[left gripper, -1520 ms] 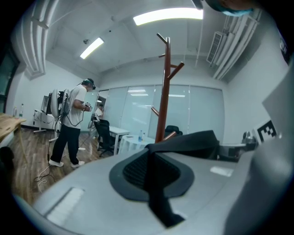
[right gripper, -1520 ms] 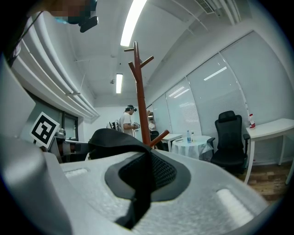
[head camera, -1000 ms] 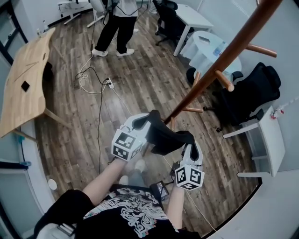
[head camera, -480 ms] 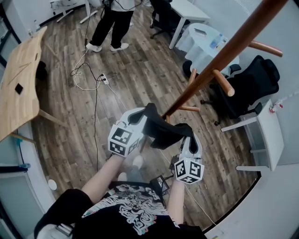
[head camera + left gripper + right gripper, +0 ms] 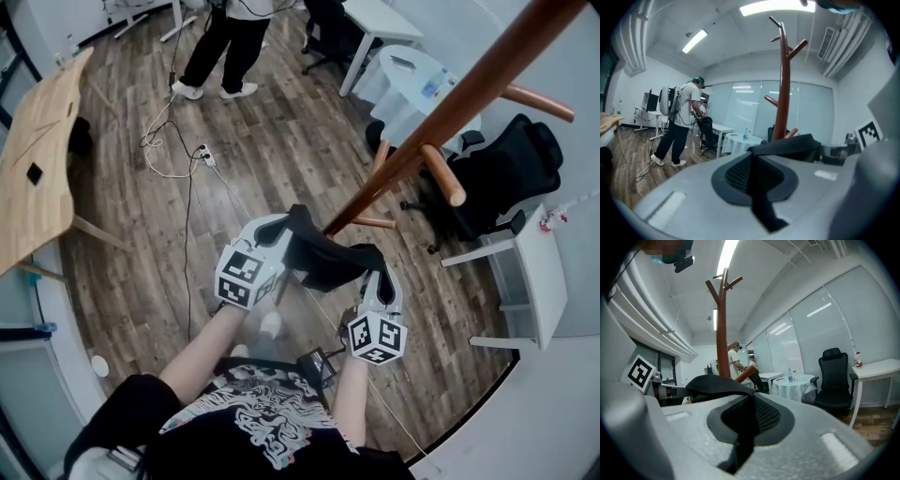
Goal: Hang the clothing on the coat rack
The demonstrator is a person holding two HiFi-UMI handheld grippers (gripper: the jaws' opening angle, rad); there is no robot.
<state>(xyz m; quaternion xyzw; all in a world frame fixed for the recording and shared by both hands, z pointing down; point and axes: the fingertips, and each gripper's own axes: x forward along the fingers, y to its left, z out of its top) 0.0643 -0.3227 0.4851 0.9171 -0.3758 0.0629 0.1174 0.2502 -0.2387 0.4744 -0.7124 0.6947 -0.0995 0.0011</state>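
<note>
A black garment (image 5: 323, 261) is stretched between my two grippers, just in front of the foot of the brown coat rack (image 5: 441, 117). My left gripper (image 5: 287, 225) is shut on its left end and my right gripper (image 5: 373, 266) is shut on its right end. The rack's pole leans up to the top right, with a peg (image 5: 442, 174) above the garment. In the left gripper view the cloth (image 5: 759, 197) runs out of the shut jaws toward the rack (image 5: 784, 84). The right gripper view shows the cloth (image 5: 740, 432) pinched likewise, with the rack (image 5: 723, 333) behind it.
A person (image 5: 228, 42) stands at the far end of the wooden floor near loose cables (image 5: 178, 155). A wooden table (image 5: 42, 159) is at the left. A black office chair (image 5: 497, 183), a round white table (image 5: 412, 84) and a white desk (image 5: 534, 281) crowd the right.
Both grippers have moved slightly forward toward the rack with the garment still stretched between them. The grip on both ends is unchanged.
</note>
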